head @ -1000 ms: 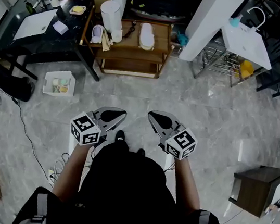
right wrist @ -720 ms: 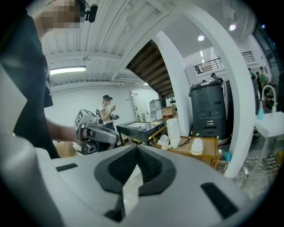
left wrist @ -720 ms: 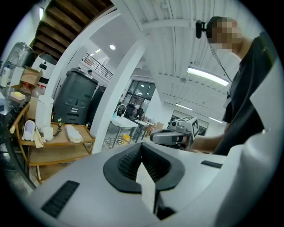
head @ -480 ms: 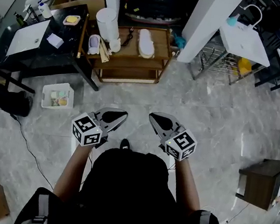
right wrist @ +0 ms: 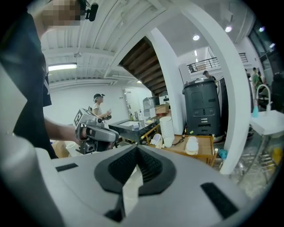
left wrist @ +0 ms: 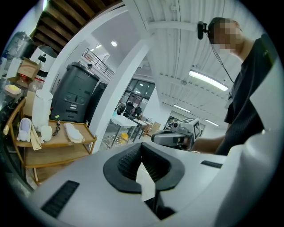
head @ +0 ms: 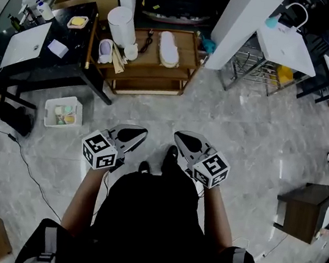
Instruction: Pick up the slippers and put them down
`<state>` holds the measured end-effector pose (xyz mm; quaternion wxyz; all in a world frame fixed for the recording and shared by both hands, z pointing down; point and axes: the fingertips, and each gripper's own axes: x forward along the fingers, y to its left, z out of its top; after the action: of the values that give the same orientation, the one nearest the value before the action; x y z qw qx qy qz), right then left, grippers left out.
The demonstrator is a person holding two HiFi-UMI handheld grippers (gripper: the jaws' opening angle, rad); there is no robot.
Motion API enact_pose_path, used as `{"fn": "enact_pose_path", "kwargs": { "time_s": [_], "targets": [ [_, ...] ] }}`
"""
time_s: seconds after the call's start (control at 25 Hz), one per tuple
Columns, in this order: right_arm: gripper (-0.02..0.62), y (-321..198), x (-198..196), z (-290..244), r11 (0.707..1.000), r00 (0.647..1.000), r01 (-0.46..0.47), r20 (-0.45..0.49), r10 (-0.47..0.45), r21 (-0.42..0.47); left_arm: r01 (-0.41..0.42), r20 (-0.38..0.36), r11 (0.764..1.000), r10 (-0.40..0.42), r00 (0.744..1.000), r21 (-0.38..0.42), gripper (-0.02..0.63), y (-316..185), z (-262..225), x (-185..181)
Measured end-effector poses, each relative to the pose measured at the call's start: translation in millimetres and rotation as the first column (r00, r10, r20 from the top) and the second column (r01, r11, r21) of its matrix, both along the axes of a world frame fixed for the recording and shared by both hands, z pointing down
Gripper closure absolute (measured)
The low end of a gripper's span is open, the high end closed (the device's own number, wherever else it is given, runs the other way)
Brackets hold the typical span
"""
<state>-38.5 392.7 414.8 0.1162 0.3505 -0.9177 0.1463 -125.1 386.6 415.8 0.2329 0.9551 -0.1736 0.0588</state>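
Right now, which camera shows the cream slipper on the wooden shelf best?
The head view: the slipper lies fully outlined from above on the shelf. The left gripper view shows the slipper small and side-on; the right gripper view shows it end-on.

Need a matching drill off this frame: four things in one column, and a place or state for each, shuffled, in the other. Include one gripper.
Things:
1. white slipper
2. white crate
3. left gripper
4. brown side table

Place or state:
A. shut, nothing between the jaws
B. on the floor, at the head view's right edge
C. on the top shelf of the wooden rack
D. on the floor, at the head view's left

Pairs: 1-C, 2-D, 3-A, 4-B
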Motion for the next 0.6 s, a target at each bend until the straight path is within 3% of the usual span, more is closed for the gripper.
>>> {"fn": "enact_pose_path", "kwargs": {
  "time_s": [0.6],
  "targets": [
    [0.588,-98,29,3,0.99,0.989,0.142,0.034,-0.142,-0.007,0.147,0.032,0.989,-0.147,0.989,-0.012,0.595,-80,-2,31]
  ]
}}
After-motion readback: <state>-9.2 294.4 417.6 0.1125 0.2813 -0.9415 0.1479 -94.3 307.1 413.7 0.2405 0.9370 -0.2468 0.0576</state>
